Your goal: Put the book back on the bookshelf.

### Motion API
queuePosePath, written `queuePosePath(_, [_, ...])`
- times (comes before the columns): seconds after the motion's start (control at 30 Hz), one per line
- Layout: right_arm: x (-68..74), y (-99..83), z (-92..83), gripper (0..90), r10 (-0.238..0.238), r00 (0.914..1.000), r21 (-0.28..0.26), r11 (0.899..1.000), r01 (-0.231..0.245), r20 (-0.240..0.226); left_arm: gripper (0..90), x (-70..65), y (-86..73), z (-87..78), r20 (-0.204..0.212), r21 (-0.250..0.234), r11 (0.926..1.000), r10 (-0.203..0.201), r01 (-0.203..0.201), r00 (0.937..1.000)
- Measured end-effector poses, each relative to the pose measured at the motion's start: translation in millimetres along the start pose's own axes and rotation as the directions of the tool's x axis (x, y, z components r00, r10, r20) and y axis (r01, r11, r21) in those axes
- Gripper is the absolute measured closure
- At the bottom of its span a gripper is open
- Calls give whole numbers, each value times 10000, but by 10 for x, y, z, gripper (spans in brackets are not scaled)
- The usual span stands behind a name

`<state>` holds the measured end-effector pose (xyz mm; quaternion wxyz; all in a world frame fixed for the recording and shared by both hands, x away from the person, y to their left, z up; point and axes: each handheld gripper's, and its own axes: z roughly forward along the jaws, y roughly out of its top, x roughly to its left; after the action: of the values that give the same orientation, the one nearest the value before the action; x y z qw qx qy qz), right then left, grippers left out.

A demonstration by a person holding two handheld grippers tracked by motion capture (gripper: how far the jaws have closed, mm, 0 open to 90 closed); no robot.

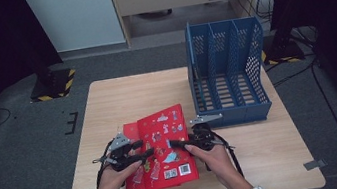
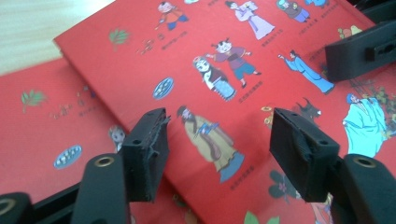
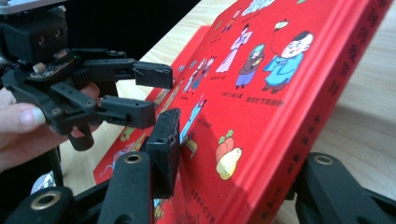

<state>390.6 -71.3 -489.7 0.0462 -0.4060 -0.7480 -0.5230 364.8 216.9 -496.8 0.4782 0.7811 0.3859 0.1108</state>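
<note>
Upper book [image 1: 167, 148] lies on lower book [image 1: 129, 130], between your left gripper [image 1: 137, 152] and right gripper [image 1: 182, 143]; file rack [image 1: 226, 73] beyond right gripper.

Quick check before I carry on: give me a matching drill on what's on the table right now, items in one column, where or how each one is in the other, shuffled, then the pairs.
Items
1. top red book
2. lower red book
3. blue file rack
4. left claw

Places or states
A. flat on the table, partly covered
B. open, above a red cover
C. at the table's far right, slots empty
D. right edge raised, between the jaws of the right claw

Pairs: 1-D, 2-A, 3-C, 4-B
</note>
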Motion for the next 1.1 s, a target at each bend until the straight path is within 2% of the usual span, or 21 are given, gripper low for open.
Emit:
queuePosePath(0.1, [7, 28, 11, 567, -5, 10000, -66, 10000, 5, -1, 316, 17, -4, -13, -84, -75, 9999, -90, 89, 9999])
queuePosePath(0.2, [8, 41, 3, 579, 6, 10000, -155, 9999, -7, -90, 245, 48, -15, -14, -293, -168, 9995, -273, 268, 9992])
queuePosePath(0.23, [8, 46, -2, 584, -17, 9999, -179, 9998, 15, -108, 209, 66, -18, -1, -378, -30, 9993, -374, 374, 9986])
queuePosePath(0.3, [12, 57, -17, 610, 9, 9995, -362, 9993, -20, -312, 104, 117, -45, 14, -112, 19, 9950, -997, 997, 9950])
queuePosePath(0.33, [21, 64, -21, 613, -19, 9995, -383, 9993, 6, -317, 103, 150, -59, 12, 134, -13, 9916, -1290, 1291, 9916])
queuePosePath(0.43, [49, 97, -26, 627, -197, 9989, -438, 9989, 179, -419, 84, 172, -57, 1, 277, -42, 9899, -1415, 1416, 9896])
queuePosePath(0.53, [67, 122, -27, 641, -293, 9982, -511, 9983, 266, -525, 45, 198, -64, 11, 566, -33, 9858, -1675, 1680, 9842])
queuePosePath(0.6, [72, 139, -31, 650, -350, 9973, -575, 9979, 312, -653, 41, 212, -74, 29, 1158, 115, 9806, -1955, 1955, 9738])
queuePosePath(0.63, [77, 144, -32, 652, -355, 9970, -590, 9978, 315, -689, 45, 214, -75, 33, 1312, 118, 9806, -1955, 1957, 9719])
queuePosePath(0.67, [78, 151, -28, 652, -429, 9966, -589, 9975, 387, -709, 52, 218, -74, 36, 1389, 161, 9798, -1998, 1995, 9699])
queuePosePath(0.7, [75, 157, -24, 650, -461, 9962, -577, 9975, 419, -741, 55, 234, -74, 33, 1503, 211, 9768, -2138, 2131, 9652])
queuePosePath(0.77, [63, 175, -10, 632, -518, 9952, -459, 9978, 482, -828, 77, 248, -71, 23, 1521, 259, 9731, -2300, 2287, 9612])
queuePosePath(0.87, [72, 222, 22, 546, -1114, 9921, 132, 9936, 1123, -584, 126, 277, -67, 2, 1581, 157, 9662, -2566, 2574, 9535])
queuePosePath(0.97, [77, 268, 67, 453, -1519, 9878, 836, 9845, 1544, -349, 201, 287, -60, -24, 1543, -24, 9661, -2546, 2581, 9546])
queuePosePath(1.03, [77, 282, 84, 440, -1640, 9859, 961, 9813, 1666, -343, 202, 293, -63, -25, 1523, 12, 9648, -2601, 2630, 9535])
queuePosePath(1.1, [76, 286, 104, 395, -1828, 9827, 1110, 9765, 1849, -287, 212, 292, -61, -30, 1448, 18, 9660, -2562, 2586, 9557])
